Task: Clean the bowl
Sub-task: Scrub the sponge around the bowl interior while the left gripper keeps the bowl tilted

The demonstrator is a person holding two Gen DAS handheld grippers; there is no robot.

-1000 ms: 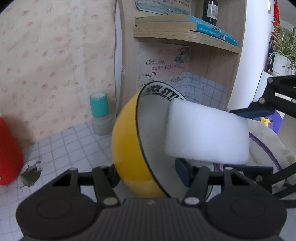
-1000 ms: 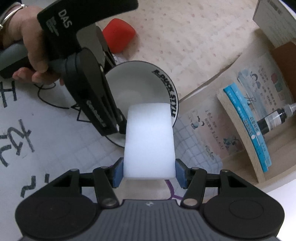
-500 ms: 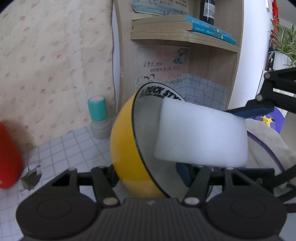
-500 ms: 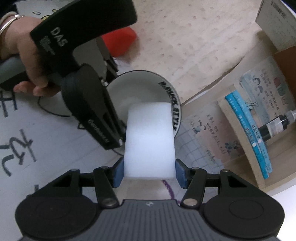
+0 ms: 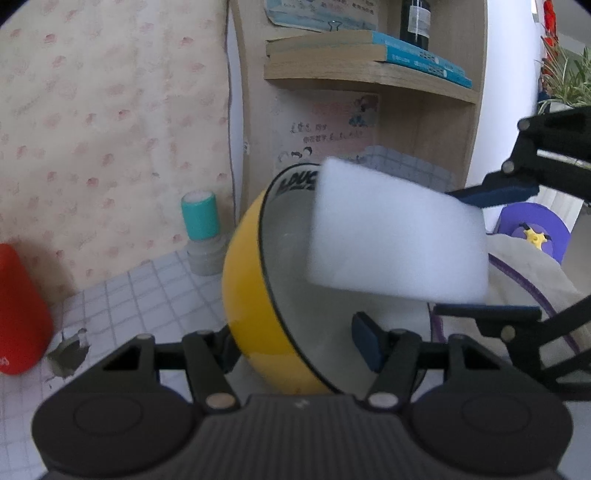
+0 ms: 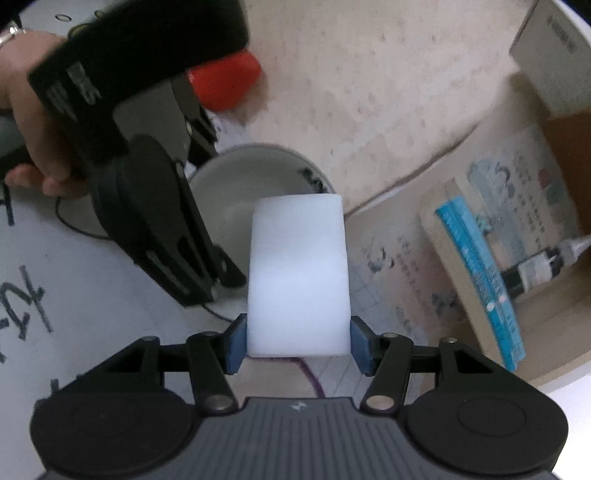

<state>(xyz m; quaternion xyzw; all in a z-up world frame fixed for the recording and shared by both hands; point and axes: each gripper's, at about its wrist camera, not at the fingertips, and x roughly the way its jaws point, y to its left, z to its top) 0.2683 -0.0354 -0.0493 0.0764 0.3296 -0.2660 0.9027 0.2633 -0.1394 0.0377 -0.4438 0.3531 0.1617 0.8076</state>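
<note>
A yellow bowl with a white inside and a black lettered rim is tipped on its side, its opening facing right. My left gripper is shut on its lower wall, one finger outside and the blue pad inside. A white sponge block reaches into the bowl near the upper rim, with my right gripper shut on it. In the right wrist view the sponge sits between the blue pads of my right gripper, its far end over the bowl. A hand holds the left gripper.
A red object and a teal-capped bottle stand by the patterned wall. A wooden shelf carries books and a dark bottle. A cloth and a purple toy lie at right. The checked table cover has a tear.
The sponge has slid a little up the bowl's inside toward the lettered rim. The bowl stays tipped in the left gripper, and both grips are unchanged.
</note>
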